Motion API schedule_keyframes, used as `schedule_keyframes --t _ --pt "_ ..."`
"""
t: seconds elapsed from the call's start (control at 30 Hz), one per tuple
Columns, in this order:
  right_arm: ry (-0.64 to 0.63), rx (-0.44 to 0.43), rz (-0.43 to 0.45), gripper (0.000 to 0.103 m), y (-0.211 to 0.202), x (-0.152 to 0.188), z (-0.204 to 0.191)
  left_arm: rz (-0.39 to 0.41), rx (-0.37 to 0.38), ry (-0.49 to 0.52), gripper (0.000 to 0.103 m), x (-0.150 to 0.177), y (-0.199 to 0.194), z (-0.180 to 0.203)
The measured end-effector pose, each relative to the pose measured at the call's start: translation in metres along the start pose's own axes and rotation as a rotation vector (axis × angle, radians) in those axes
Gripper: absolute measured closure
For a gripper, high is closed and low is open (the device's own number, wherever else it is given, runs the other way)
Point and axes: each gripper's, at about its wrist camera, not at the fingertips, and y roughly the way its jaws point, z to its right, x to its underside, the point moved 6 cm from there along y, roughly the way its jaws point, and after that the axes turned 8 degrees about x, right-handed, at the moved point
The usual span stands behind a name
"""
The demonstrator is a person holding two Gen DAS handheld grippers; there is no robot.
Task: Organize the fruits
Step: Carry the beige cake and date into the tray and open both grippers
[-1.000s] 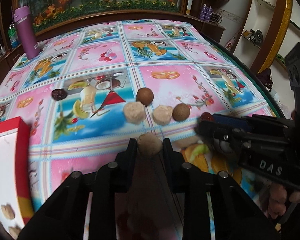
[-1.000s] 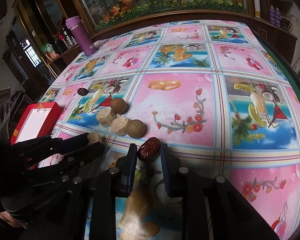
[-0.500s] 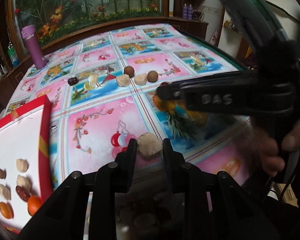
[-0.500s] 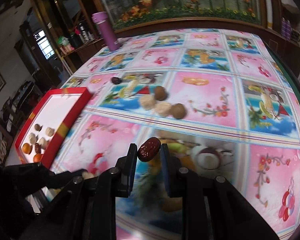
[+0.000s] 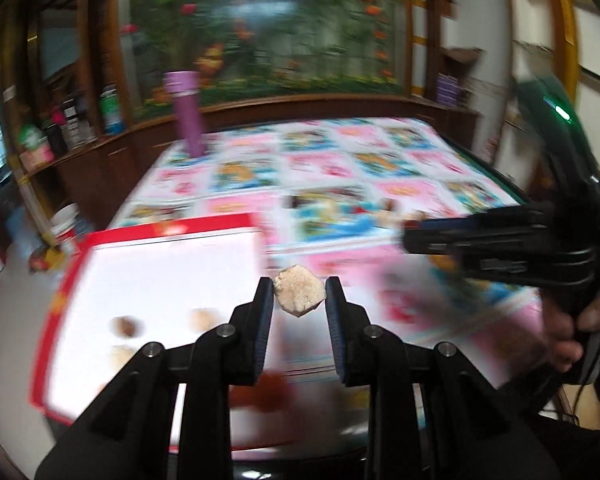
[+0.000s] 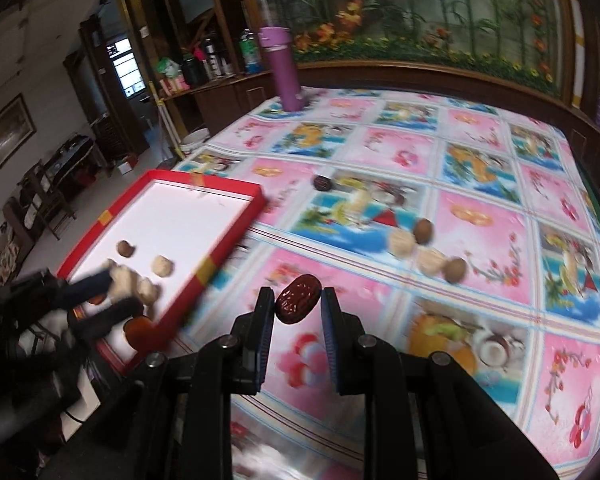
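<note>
A: What is in your left gripper [image 5: 299, 295]?

B: A pale lump [image 5: 299, 294]. The jaws squeeze it from both sides. You hold it in the air, over the right edge of the red tray [image 5: 156, 233].

A: And your right gripper [image 6: 298, 305]?

B: It pinches a dark red date [image 6: 298, 304], up over the tablecloth [image 6: 480, 280], to the right of the tray.

A: What lies in the tray?

B: A few small fruits near its close end: 1 brown nut [image 6: 126, 248] and some pale lumps [image 6: 162, 265]. The left view is too blurry to count them.

A: Is fruit left on the cloth?

B: Yes. 4 round pieces [image 6: 423, 247] sit close together, 2 pale and 2 brown. 1 dark piece [image 6: 322, 183] lies apart, farther back. A purple bottle [image 6: 283, 70] stands at the far edge.
</note>
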Motion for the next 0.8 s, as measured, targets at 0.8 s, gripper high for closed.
schedule_keyframes --t 0.8 --pt "-0.142 -0.162 -0.120 0.081 0.069 0.001 -0.127 -0.038 -0.140 -0.143 0.075 0.038 -0.009 -0.104"
